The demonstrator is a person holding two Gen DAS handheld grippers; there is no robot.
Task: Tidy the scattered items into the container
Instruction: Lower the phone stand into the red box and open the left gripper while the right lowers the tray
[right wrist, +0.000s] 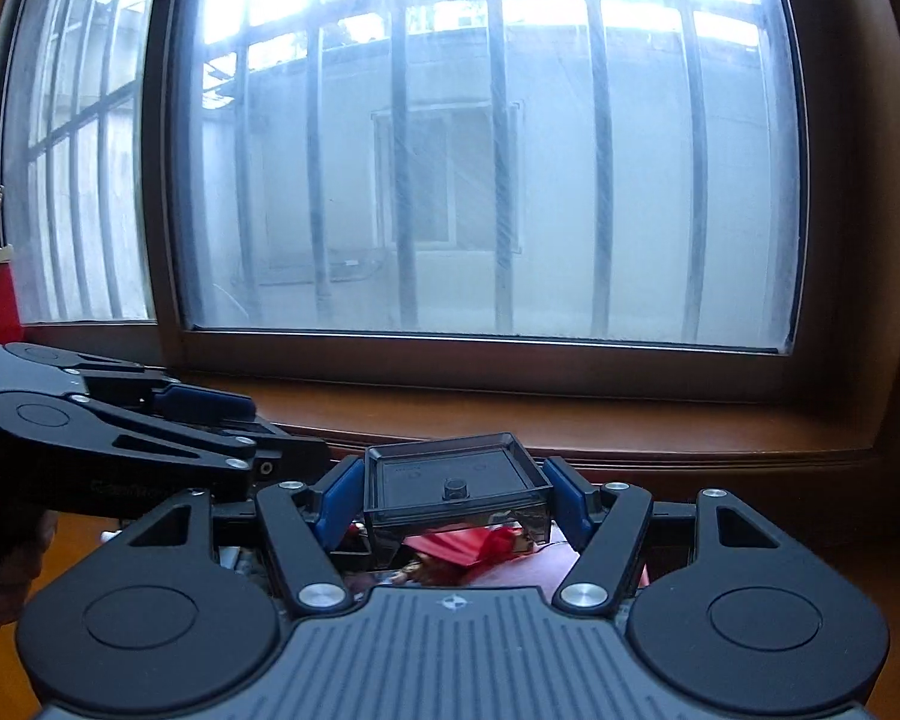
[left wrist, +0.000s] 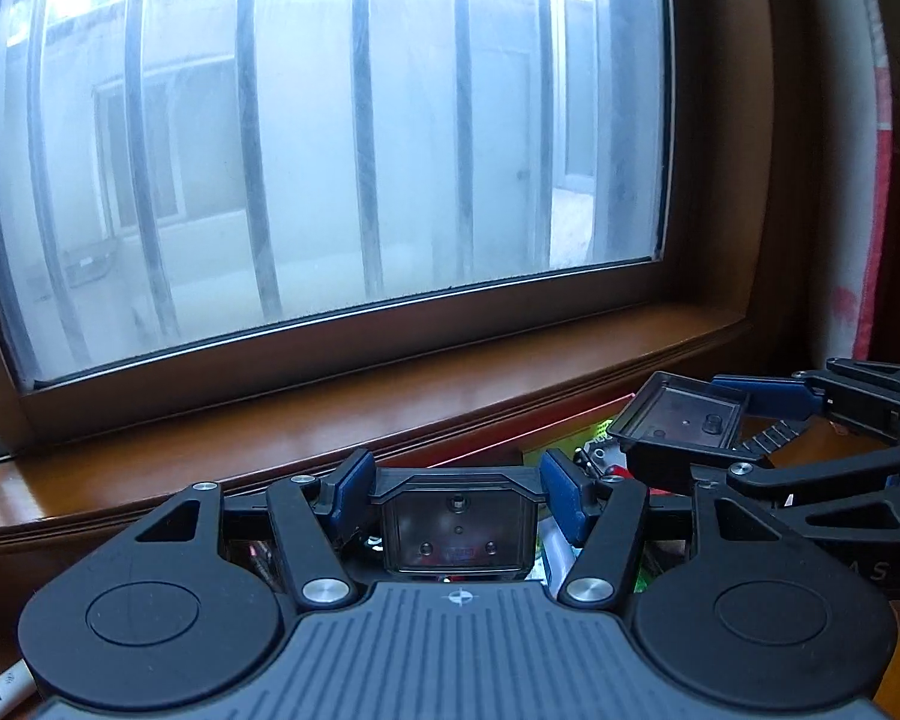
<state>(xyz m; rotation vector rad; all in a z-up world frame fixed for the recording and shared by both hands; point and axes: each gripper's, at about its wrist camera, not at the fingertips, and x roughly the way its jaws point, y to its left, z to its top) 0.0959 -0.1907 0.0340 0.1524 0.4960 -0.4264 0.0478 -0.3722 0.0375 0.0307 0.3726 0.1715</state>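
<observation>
Two claws, each pinching a smoky plastic box, before a barred window.

Left claw [left wrist: 459,501] grips one dark box [left wrist: 459,531]; right claw [right wrist: 453,498] grips another [right wrist: 456,489], above what seems colourful clutter [right wrist: 474,546].

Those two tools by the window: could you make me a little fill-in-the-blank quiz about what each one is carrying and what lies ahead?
1. The left tool grips a dark, see-through plastic ____ between its blue pads.
2. The right tool holds ____ one of the same kind.
3. Both tools face a window with upright ____ outside the glass.
4. Beneath the glass runs a brown wooden ____.

Missing words: box; another; bars; sill
</observation>
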